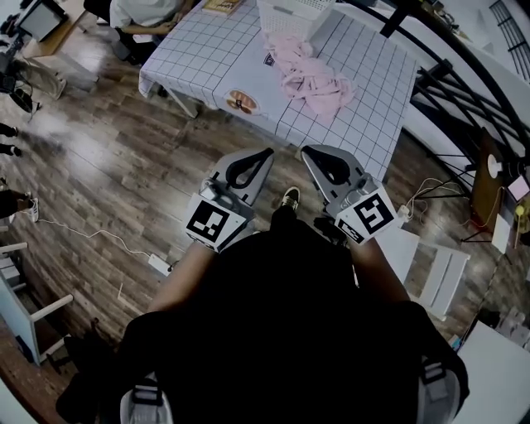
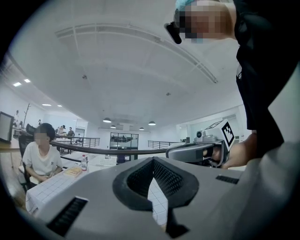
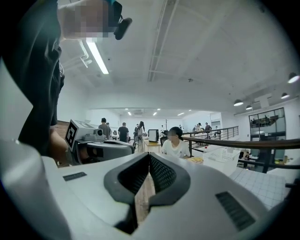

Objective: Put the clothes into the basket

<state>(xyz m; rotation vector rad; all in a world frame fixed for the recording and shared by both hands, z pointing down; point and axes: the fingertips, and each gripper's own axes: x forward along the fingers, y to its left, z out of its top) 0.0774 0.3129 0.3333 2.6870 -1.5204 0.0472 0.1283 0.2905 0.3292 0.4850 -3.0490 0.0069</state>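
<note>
With my left gripper (image 1: 265, 154) and right gripper (image 1: 307, 152) pressed together, empty, and the pink clothes (image 1: 313, 76) well apart on the table (image 1: 211, 50) by the basket (image 1: 290, 12), arriving unspread I could shove them off.

The basket (image 1: 294, 10) on the far side of the table (image 1: 207, 58) is cut off by the top edge of the head view. Only its near wall shows. A seated person (image 1: 145, 12) at the table's far left corner is cut off there too. So is a yellow thing (image 1: 222, 5) on the table beside them. The pink clothes (image 1: 310, 70) lie in a heap on the table, and I cannot tell how many pieces there are. A small brown mark (image 1: 242, 101) near the table's front edge is too small to make out. In the left gripper view, the left gripper (image 2: 152, 159) hides most of the table. A bottle (image 2: 84, 162) on the table looks too tiny to read.
</note>
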